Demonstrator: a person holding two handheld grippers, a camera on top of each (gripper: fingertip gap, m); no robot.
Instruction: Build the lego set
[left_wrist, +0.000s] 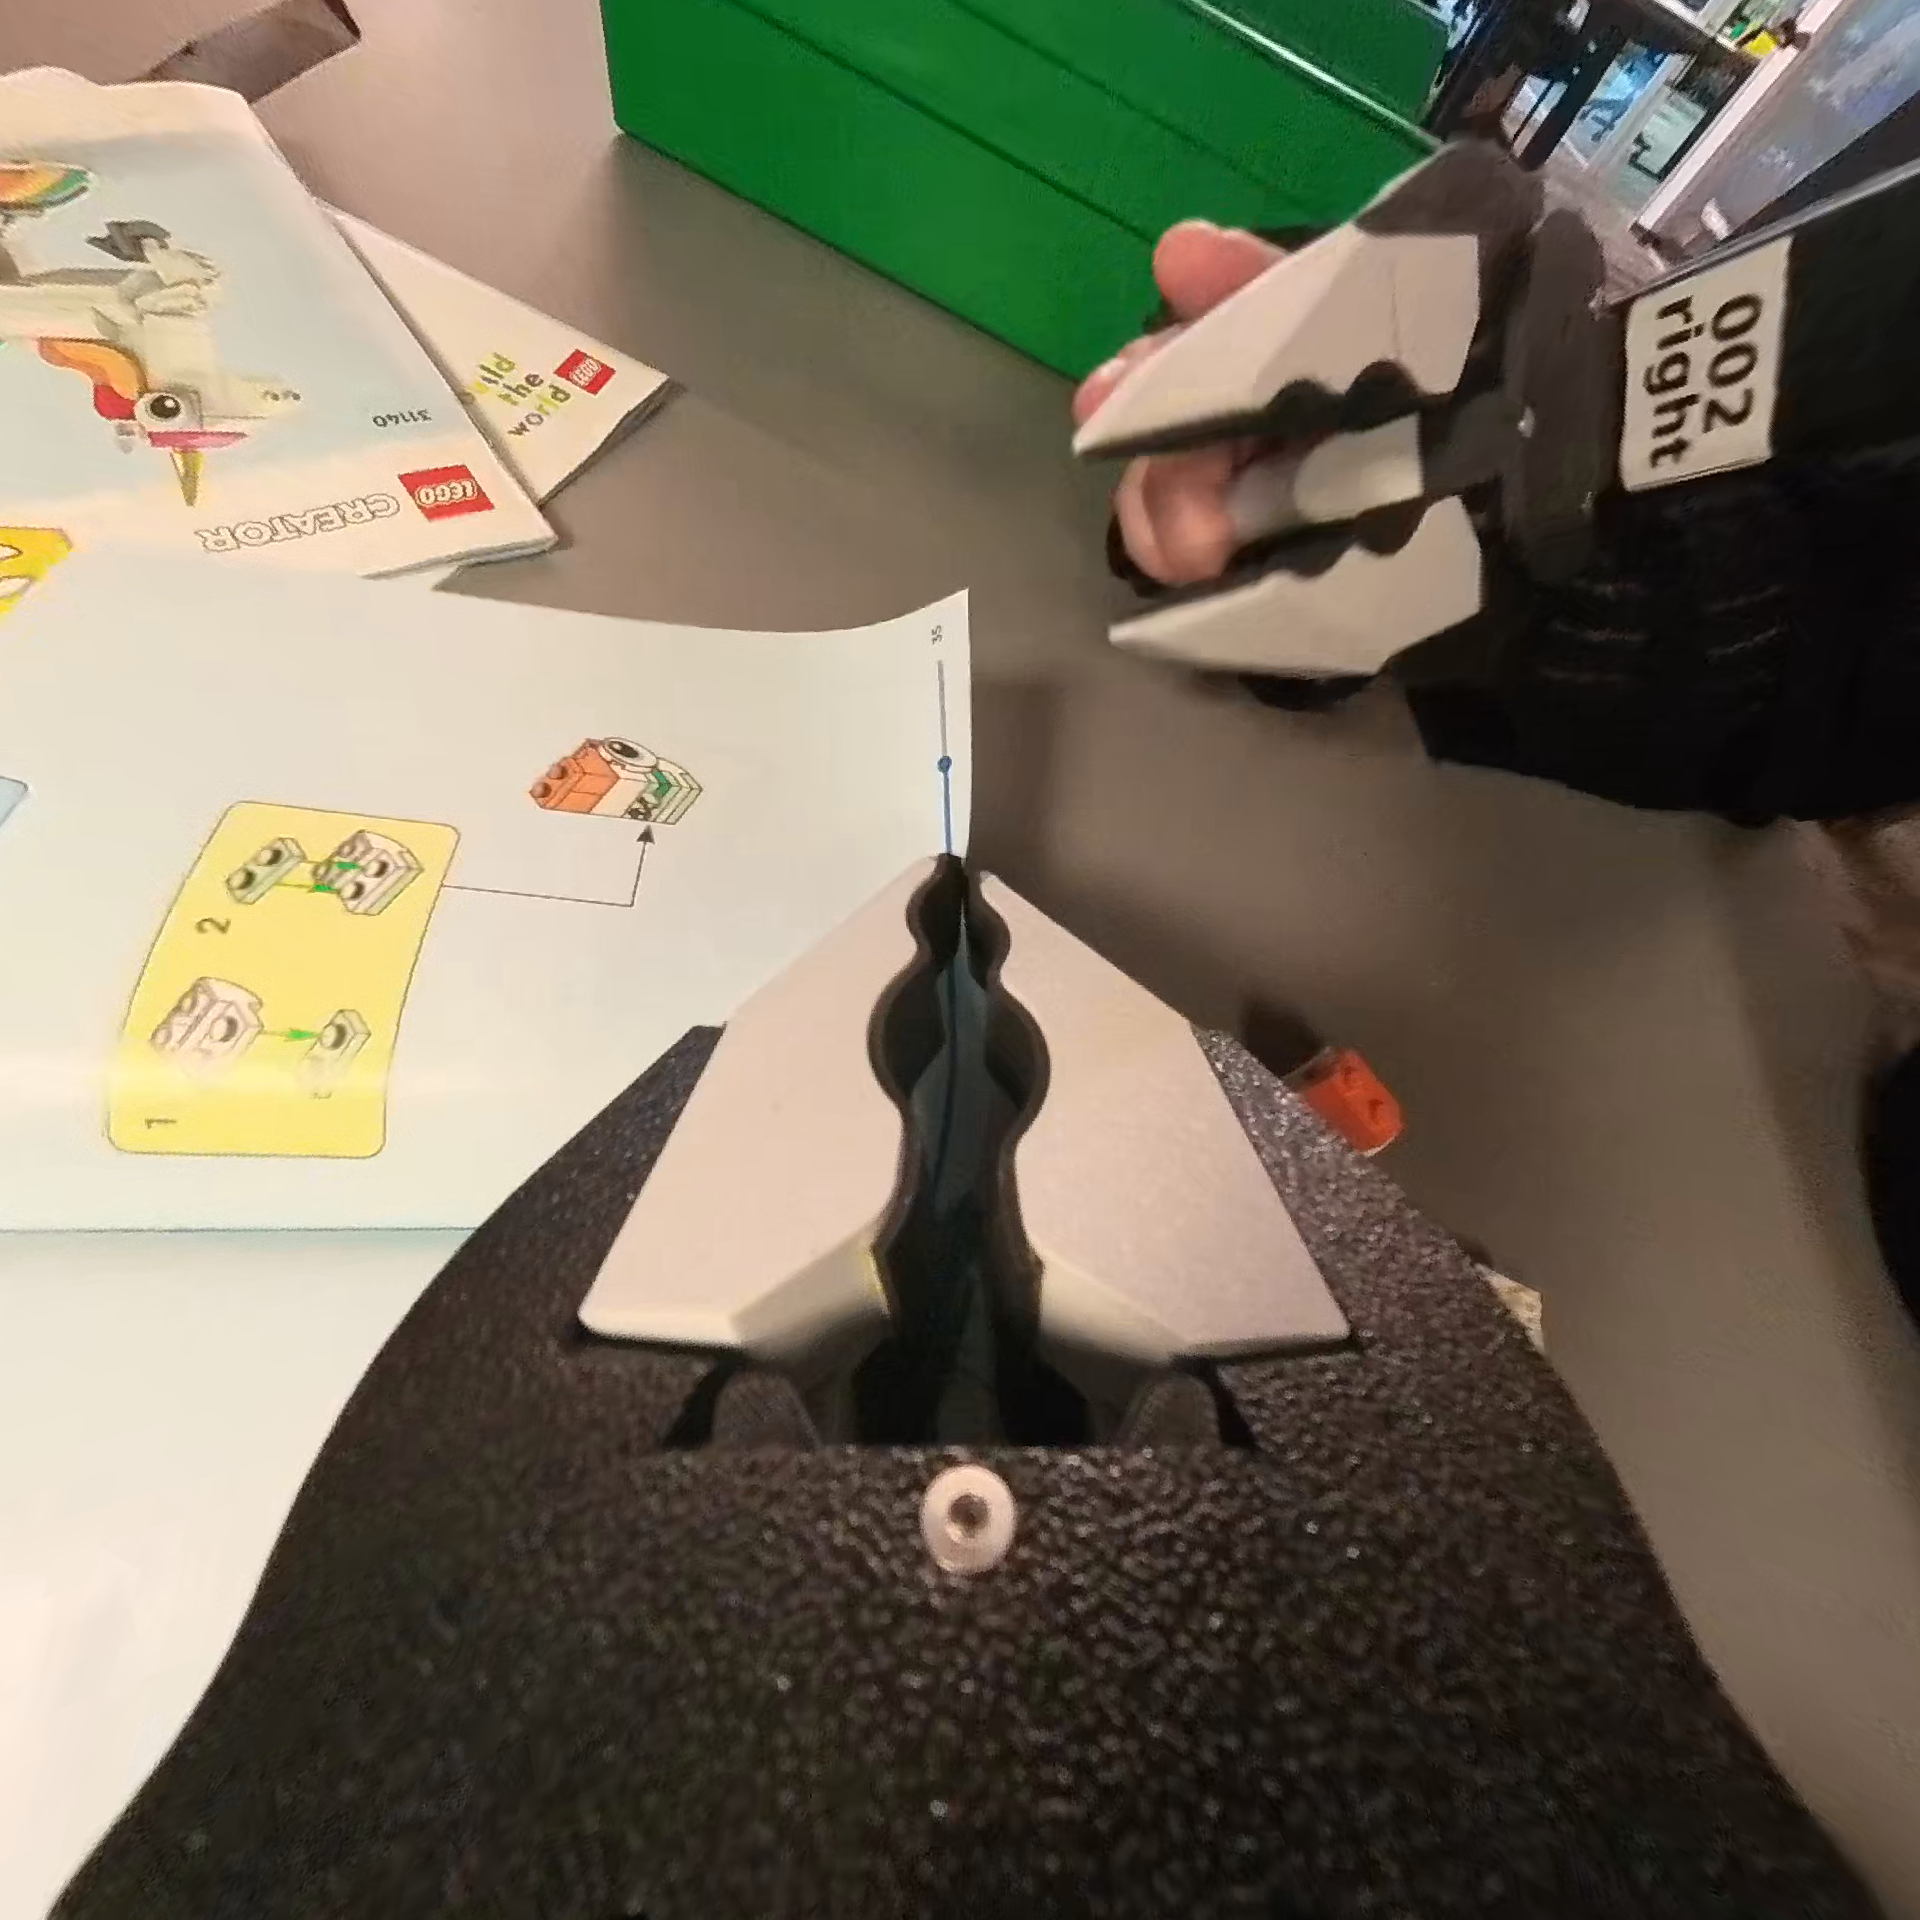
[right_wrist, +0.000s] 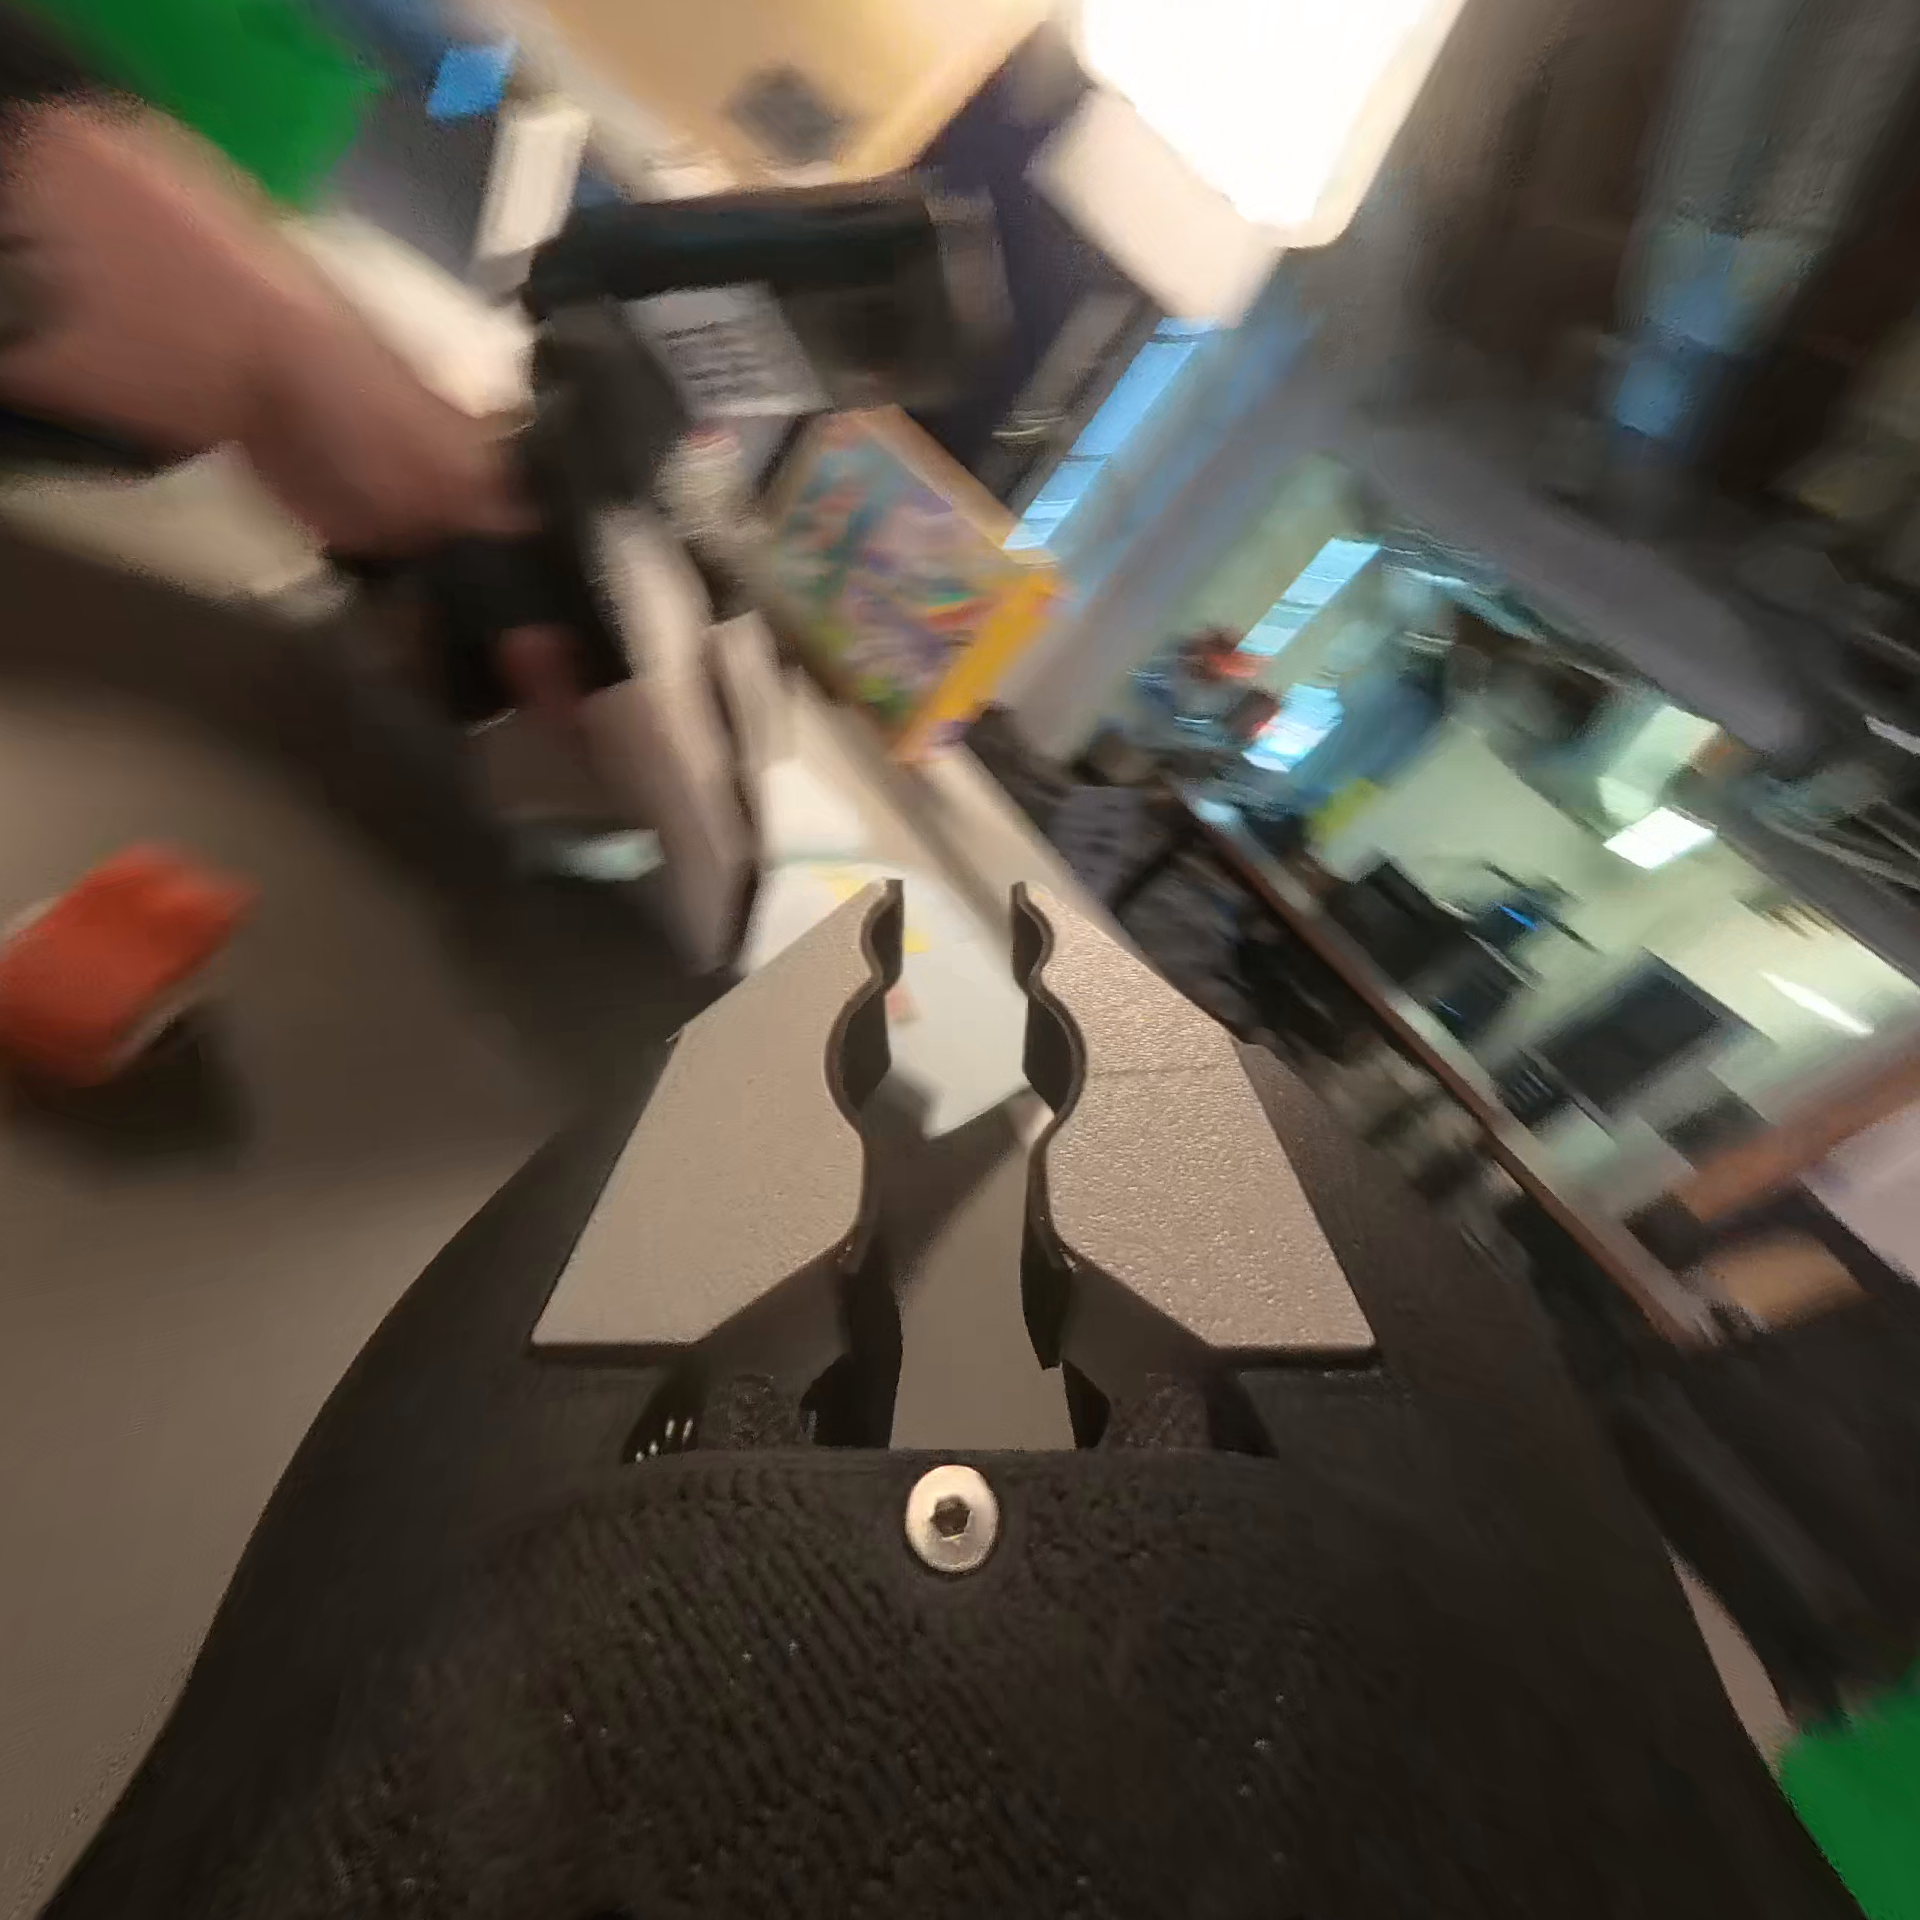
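Grey tabletop (left_wrist: 831, 343) carried the work area in the left wrist view. The left gripper (left_wrist: 954, 873) had its two grey fingers closed together on the right edge of the open instruction page (left_wrist: 520, 831), pinching the sheet so that the paper edge ran down between the inner faces. The page lay flat on the table apart from that raised edge, showing printed building steps. Two closed instruction booklets (left_wrist: 343, 343) lay beyond it, toward the far left of the table, one overlapping the other. A green box (left_wrist: 935, 156) stood at the far edge of the table. An orange lego piece (left_wrist: 1345, 1101) rested on the table just beside the right flank of the left gripper, apart from both grippers. The right gripper (left_wrist: 1101, 540) hovered above the table between the green box and the page, held by a gloved hand (left_wrist: 1195, 499) whose bare fingertips showed behind its fingers; its fingers were apart with nothing between them. In the heavily blurred right wrist view, the right gripper (right_wrist: 956, 899) likewise showed a clear gap between its fingers, and the orange lego piece (right_wrist: 114, 977) appeared at the left edge.
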